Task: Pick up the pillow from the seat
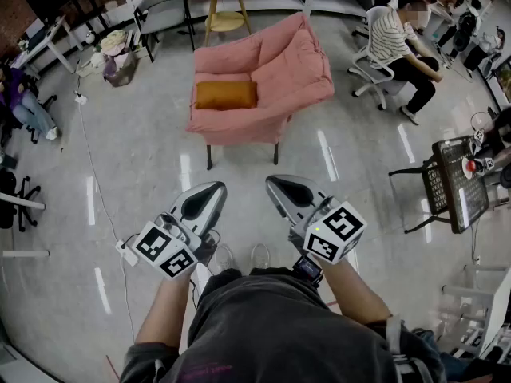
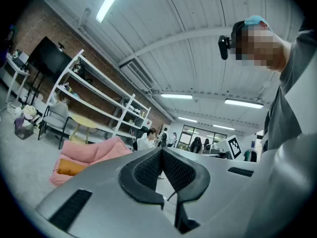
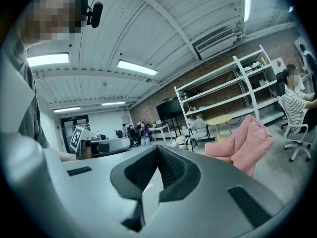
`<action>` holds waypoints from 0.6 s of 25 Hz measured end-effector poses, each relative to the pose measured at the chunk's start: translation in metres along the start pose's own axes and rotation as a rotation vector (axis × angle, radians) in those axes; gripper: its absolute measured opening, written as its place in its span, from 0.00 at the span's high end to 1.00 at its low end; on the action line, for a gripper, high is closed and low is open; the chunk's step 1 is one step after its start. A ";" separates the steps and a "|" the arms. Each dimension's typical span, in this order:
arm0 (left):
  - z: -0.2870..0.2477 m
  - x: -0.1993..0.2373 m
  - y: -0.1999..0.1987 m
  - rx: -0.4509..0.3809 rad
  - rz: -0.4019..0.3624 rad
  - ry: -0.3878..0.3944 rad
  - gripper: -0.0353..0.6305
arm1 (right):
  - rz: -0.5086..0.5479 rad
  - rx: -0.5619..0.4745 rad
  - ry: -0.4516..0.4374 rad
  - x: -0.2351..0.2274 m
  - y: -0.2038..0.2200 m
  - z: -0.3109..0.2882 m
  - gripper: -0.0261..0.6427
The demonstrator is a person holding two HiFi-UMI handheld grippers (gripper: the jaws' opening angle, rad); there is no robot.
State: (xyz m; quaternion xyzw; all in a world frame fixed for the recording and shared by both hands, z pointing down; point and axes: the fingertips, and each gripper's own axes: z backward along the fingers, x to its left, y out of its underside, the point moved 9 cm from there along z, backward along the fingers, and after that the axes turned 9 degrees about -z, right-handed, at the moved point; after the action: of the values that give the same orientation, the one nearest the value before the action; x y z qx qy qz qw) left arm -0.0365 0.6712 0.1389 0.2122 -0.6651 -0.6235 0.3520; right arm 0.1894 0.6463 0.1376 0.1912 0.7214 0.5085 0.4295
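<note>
Orange pillow point(image 1: 226, 95) flat on seat of pink armchair point(image 1: 275, 74), toward chair's left arm as seen from head view. Well ahead of both grippers, untouched.

Left gripper point(image 1: 206, 194), right gripper point(image 1: 279, 188): jaws pressed together, nothing between, held about level near waist.

Step in hand looks like approach. Walk straight in, spread jaws early, bite deep on pillow's near edge; likely soft.

Cable point(image 1: 94, 174) on floor left, black wire chair point(image 1: 447, 183) right, seated person point(image 1: 399, 46) beyond. None across direct line.
</note>
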 end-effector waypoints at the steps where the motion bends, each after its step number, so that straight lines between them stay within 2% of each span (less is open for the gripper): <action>1: -0.002 -0.001 0.001 0.000 0.000 0.001 0.95 | 0.005 0.001 -0.002 -0.002 -0.001 0.000 0.94; 15: -0.020 -0.004 0.009 0.017 -0.001 -0.011 0.95 | -0.004 -0.023 0.017 -0.025 -0.009 0.014 0.94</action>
State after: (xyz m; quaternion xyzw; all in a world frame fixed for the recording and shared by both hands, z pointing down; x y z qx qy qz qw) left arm -0.0175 0.6618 0.1459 0.2123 -0.6721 -0.6191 0.3463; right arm 0.2160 0.6330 0.1383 0.1806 0.7194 0.5176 0.4266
